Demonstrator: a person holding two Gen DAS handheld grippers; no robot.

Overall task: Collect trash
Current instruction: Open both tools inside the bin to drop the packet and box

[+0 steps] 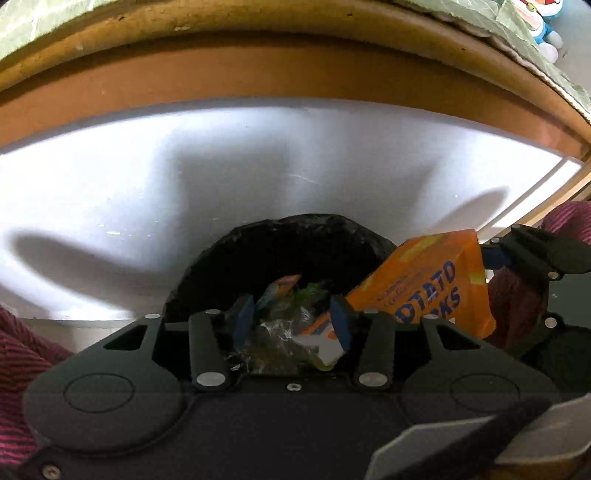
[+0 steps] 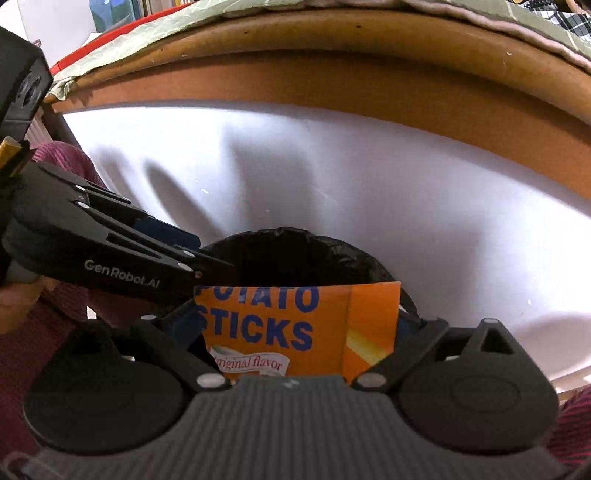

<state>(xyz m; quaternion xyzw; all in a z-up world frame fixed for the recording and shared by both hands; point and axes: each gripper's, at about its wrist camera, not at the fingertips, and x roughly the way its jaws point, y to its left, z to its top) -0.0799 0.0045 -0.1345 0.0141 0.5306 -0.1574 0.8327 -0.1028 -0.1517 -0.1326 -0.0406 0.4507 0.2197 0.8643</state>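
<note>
A bin with a black liner (image 1: 295, 236) stands just ahead of both grippers, with wrappers inside. My left gripper (image 1: 291, 321) hangs over its mouth, open. Crumpled clear plastic (image 1: 280, 332) and an orange-and-white wrapper (image 1: 323, 341) lie loose between its blue pads (image 1: 243, 317). An orange "Potato Sticks" box (image 2: 295, 325) stands upright over the bin's (image 2: 295, 240) near rim. My right gripper (image 2: 295, 326) is spread wide, with a pad against each side of the box. In the left wrist view the box (image 1: 424, 284) tilts in from the right, with the right gripper (image 1: 517, 251) behind it. The left gripper (image 2: 207, 266) reaches in from the left.
The bin stands on a white floor (image 1: 147, 184) in front of a brown wooden bed frame (image 1: 295, 74) with green bedding on top. A blue-and-white plush toy (image 1: 546, 22) lies at the far right. The person's maroon striped sleeves (image 1: 18, 350) flank both grippers.
</note>
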